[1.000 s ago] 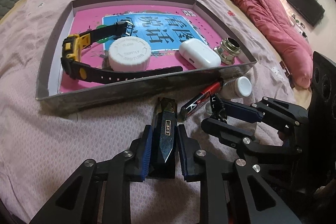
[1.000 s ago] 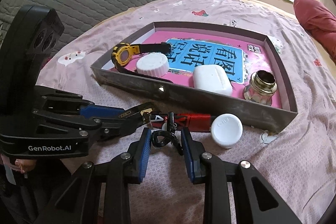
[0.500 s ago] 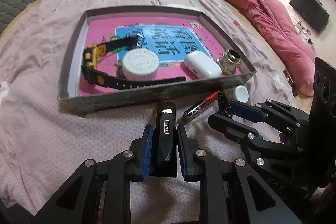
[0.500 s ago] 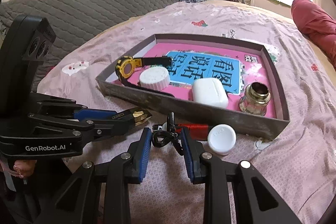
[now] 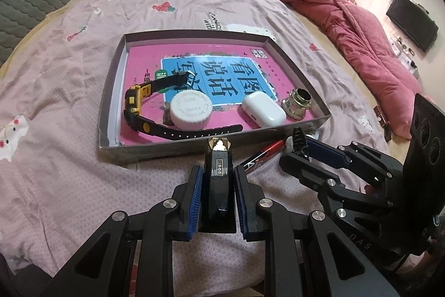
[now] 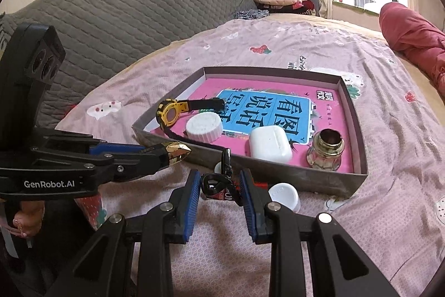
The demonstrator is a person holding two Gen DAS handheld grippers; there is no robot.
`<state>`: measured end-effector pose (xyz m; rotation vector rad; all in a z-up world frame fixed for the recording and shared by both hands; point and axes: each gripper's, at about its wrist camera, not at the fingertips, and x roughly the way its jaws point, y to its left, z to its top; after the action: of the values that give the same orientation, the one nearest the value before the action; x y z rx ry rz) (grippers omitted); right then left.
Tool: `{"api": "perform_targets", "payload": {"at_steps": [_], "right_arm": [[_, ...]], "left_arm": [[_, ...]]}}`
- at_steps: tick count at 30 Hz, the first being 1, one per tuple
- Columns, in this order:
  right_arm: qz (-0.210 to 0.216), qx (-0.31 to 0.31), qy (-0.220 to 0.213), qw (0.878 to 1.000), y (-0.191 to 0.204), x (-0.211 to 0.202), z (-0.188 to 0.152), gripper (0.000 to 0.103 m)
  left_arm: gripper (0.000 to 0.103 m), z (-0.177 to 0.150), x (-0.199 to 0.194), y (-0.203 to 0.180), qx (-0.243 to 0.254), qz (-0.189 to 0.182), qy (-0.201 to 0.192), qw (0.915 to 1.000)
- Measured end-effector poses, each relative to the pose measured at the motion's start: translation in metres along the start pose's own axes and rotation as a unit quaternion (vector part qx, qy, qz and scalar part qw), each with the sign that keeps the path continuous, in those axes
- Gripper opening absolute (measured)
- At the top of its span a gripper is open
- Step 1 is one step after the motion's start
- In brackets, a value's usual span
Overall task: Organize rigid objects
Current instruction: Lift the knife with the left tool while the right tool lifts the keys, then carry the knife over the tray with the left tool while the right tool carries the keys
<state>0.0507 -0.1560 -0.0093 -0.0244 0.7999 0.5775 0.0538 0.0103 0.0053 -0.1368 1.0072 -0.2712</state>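
Left wrist view: the left gripper [image 5: 217,183] clamps a black bottle [image 5: 217,180], the right gripper [image 6: 221,188] pinches a clip [image 6: 222,180], both presumably bound for the tray [image 5: 111,91].

Black faceted case [image 5: 217,185]: lower end hidden between the left gripper [image 5: 217,180] pads; its small label is too small to read. Red marker [image 5: 262,155]: far end covered by the right gripper [image 5: 299,142]; in the right wrist view only a red patch [image 6: 222,195] shows behind the black clip [image 6: 219,180]. White cap [image 6: 283,196]: near edge cut by a gripper finger. Tray [image 5: 111,107]: near wall hides the floor strip behind it. Lid [image 5: 190,113] embossing illegible. Person's hand [image 6: 26,221]: only fingers show, at the left edge.
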Motion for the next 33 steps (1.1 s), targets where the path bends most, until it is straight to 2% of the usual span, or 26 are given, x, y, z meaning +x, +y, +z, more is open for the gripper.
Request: {"api": "perform_targets", "payload": {"at_steps": [16,33], "right_arm": [[-0.005,0.022,-0.046,0.999,-0.009,-0.023,0.011,0.030],[-0.018,0.031,-0.096,0.995,-0.018,-0.039,0.034,0.030]], "left_arm": [[0.023,0.013,-0.021,-0.001,-0.004,0.018,-0.035,0.9992],[0.023,0.045,-0.032,-0.018,0.012,0.033,-0.082,0.9960]]}}
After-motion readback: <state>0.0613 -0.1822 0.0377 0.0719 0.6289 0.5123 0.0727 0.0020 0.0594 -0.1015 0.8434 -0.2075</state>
